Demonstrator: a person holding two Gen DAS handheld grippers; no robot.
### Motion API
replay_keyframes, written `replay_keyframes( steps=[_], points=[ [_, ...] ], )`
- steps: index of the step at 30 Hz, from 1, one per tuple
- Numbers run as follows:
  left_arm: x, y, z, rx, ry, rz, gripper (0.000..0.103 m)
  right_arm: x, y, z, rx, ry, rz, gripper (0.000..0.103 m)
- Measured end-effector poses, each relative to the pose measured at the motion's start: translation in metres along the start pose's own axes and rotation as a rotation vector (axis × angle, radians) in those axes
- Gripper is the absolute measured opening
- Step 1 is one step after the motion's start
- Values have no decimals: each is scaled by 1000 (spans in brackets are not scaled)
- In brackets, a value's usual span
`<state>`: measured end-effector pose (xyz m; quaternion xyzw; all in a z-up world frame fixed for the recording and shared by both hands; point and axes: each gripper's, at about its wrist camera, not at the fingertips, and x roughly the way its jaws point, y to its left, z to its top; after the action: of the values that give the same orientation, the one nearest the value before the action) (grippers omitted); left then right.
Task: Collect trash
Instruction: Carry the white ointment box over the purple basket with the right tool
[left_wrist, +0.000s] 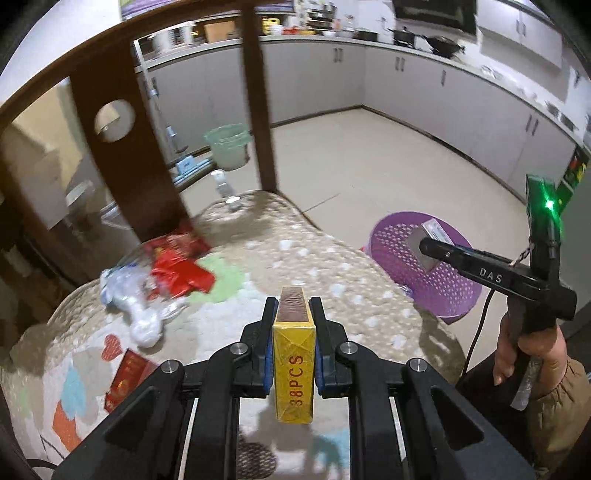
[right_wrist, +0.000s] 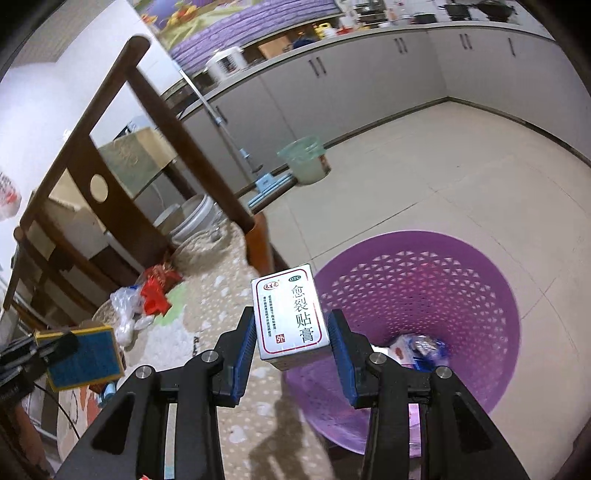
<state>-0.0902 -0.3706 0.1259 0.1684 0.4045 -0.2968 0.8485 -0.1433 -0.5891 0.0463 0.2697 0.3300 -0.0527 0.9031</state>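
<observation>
Patterned tablecloth (left_wrist: 258, 258); left claw (left_wrist: 292, 314) clamps yellow box (left_wrist: 293, 354), right claw (right_wrist: 291, 332) white box (right_wrist: 290, 317).

two grippers: the left gripper (left_wrist: 292, 308) with one yellow box (left_wrist: 294, 354), the right gripper (right_wrist: 291, 332) with one white box (right_wrist: 290, 317). one purple basket (right_wrist: 480, 295) on the floor, one pale green bin (left_wrist: 227, 146) further off, one wooden chair (left_wrist: 125, 155). on the seat cushion (left_wrist: 277, 251): one clear plastic bag (left_wrist: 140, 306), perhaps two red wrappers (left_wrist: 181, 266), though blur makes them hard to separate, and one red packet (left_wrist: 127, 376). one clear bottle (left_wrist: 223, 184).
</observation>
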Motion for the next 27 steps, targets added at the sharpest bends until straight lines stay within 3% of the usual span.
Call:
replay_keyframes(
  steps=[14, 27],
  points=[
    [32, -65, 20, 102, 40, -55, 15, -17, -42, 3, 94, -27, -19, 42],
    [58, -95, 43, 95, 63, -127, 15, -12, -67, 4, 160, -3, -33, 42]
  ],
)
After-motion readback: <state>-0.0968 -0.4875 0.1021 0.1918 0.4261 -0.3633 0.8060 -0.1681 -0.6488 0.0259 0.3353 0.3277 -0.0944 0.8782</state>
